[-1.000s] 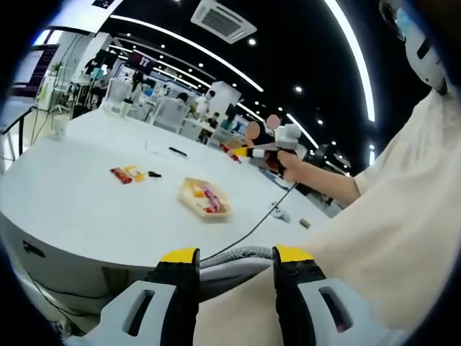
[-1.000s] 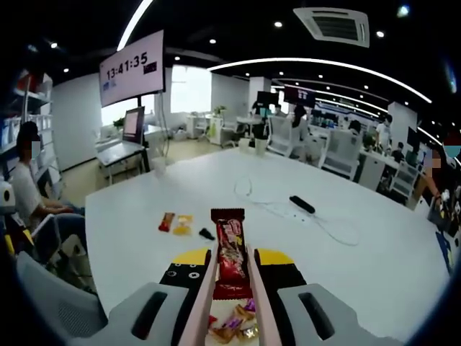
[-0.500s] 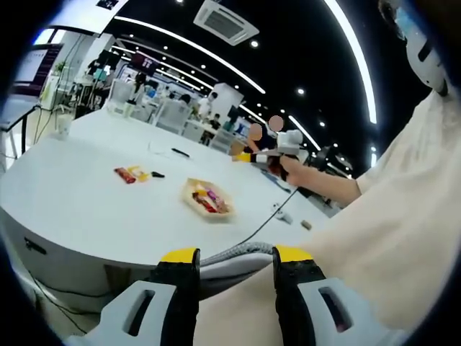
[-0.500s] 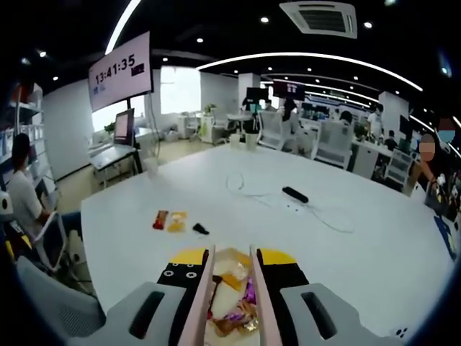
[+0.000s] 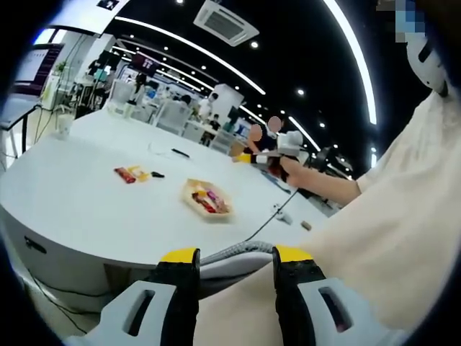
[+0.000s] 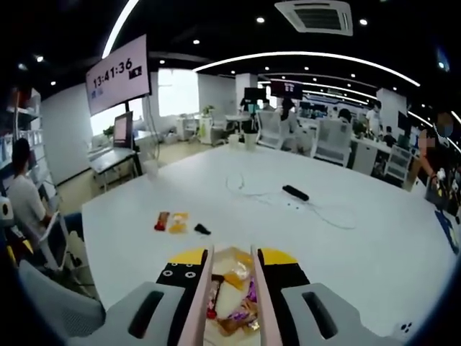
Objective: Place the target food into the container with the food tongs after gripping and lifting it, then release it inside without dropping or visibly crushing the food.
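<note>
Left gripper [image 5: 235,258]: grey body, yellow-tipped black jaws standing parted with nothing between them; held low at the near edge of the round white table [image 5: 79,209], beside the person's cream-clothed torso [image 5: 403,238].
Right gripper [image 6: 233,258]: jaws closed onto the handles of the pale pink plastic food tongs [image 6: 232,303]; in the left gripper view it sits at 1 o'clock, raised above the table on an outstretched forearm [image 5: 328,189].
Tongs state: two pink arms run forward between the jaws with a clear gap between them; nothing is held in that gap.
Container: shallow yellow boat-shaped tray [image 6: 232,306] directly below the tongs, seen through the gap; in the left gripper view it rests on the table near centre.
Target food: red-wrapped chocolate bar [image 6: 211,297] lying in the tray at its 9 o'clock side, among orange and purple wrapped sweets [image 6: 241,292].
Loose items: red and yellow wrapped snacks [image 6: 171,221] with a small black piece [image 6: 202,229] beside them, at 11 o'clock from the tray.
Far table: black oblong device [image 6: 295,192] on a white cable.
</note>
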The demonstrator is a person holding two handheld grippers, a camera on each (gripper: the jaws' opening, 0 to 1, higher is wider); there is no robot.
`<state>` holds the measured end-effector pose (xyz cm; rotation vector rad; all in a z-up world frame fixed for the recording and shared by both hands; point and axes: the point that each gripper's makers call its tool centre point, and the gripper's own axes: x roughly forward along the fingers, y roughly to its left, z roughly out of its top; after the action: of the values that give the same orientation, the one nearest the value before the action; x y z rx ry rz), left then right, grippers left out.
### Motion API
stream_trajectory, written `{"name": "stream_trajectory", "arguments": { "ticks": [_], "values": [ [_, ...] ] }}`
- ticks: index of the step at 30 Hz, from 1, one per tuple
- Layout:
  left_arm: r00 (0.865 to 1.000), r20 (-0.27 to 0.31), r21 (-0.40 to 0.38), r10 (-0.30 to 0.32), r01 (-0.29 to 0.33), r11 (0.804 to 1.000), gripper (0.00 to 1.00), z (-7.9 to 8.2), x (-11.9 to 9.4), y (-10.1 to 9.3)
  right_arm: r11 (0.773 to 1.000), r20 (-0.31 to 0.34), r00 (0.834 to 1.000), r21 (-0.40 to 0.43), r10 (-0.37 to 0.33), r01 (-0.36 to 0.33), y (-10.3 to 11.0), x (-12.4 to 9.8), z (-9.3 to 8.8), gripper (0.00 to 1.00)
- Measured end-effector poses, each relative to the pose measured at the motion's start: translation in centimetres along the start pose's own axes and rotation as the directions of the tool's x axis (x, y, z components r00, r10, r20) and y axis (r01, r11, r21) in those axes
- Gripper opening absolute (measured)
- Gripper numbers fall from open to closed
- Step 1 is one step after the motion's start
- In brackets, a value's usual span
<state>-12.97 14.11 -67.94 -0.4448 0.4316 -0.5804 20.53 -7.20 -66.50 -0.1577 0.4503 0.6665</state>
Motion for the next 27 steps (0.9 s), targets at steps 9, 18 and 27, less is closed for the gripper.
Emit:
{"name": "stream_trajectory", "arguments": {
  "ticks": [9,18,27],
  "values": [
    [1.0,0.011,0.0,0.003,-0.003,1.0,0.39,0.2,0.0,0.0,1.0,-0.002,1.0,0.007,0.021,-0.021,0.6,0.2,0.1,0.27],
    [1.0,0.016,-0.005,-0.001,0.001,1.0,0.39,1.0,0.0,0.1,0.999,-0.018,0.999,-0.006,0.051,-0.051,3.6,-0.4,-0.5,0.28],
    [0.998,0.007,-0.01,-0.063,0.063,0.998,0.39,3.3,1.0,1.2,0.998,-0.049,0.998,0.045,0.04,-0.038,6.5,-1.6,-0.4,0.28]
  ]
}}
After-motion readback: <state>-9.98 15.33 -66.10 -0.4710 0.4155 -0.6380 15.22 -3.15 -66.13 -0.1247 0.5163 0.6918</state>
